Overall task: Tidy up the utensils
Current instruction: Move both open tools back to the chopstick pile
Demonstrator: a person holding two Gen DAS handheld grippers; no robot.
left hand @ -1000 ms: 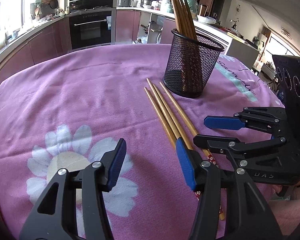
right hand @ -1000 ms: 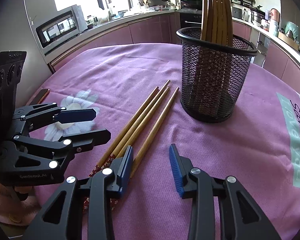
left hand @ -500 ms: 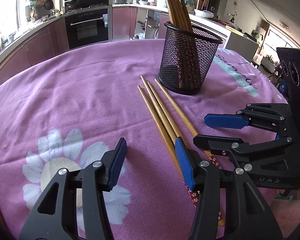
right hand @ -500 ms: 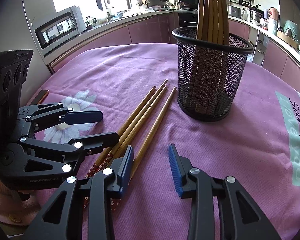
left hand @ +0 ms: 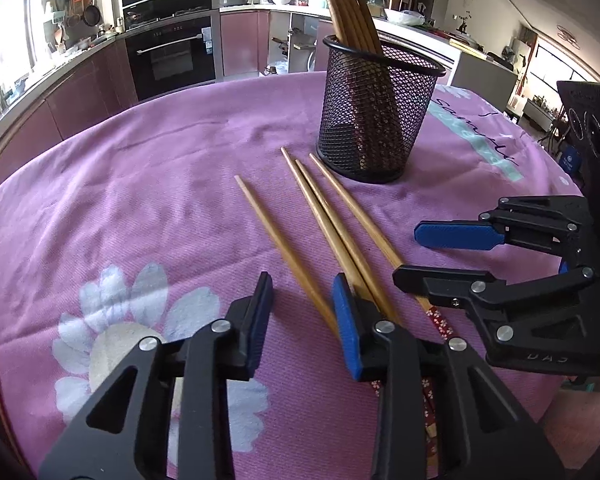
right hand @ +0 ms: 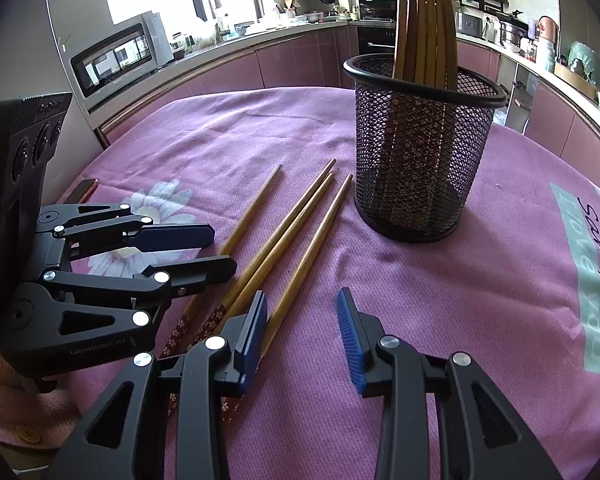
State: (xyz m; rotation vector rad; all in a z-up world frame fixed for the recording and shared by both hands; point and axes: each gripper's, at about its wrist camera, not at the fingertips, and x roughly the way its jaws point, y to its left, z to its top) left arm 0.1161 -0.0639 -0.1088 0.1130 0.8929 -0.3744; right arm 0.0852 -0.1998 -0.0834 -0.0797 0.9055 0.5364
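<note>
Several wooden chopsticks lie on the pink tablecloth. One chopstick (left hand: pixel 276 240) lies apart, to the left of the other three (left hand: pixel 340 220); its near end runs between the fingers of my open left gripper (left hand: pixel 302 322). In the right wrist view the lone chopstick (right hand: pixel 252 210) and the three (right hand: pixel 296 224) show too. My right gripper (right hand: pixel 302 326) is open and empty over the rightmost chopstick's lower end. A black mesh holder (left hand: pixel 374 114) with several chopsticks upright in it stands behind; it also shows in the right wrist view (right hand: pixel 420 160).
The round table's edge curves close on all sides. A dark flat object (right hand: pixel 82 192) lies at the left edge of the cloth. Kitchen counters and an oven stand behind the table.
One chopstick has slid left, away from the other three, and now lies between my left gripper's fingers. The left gripper has moved forward and right. The right gripper has barely moved.
</note>
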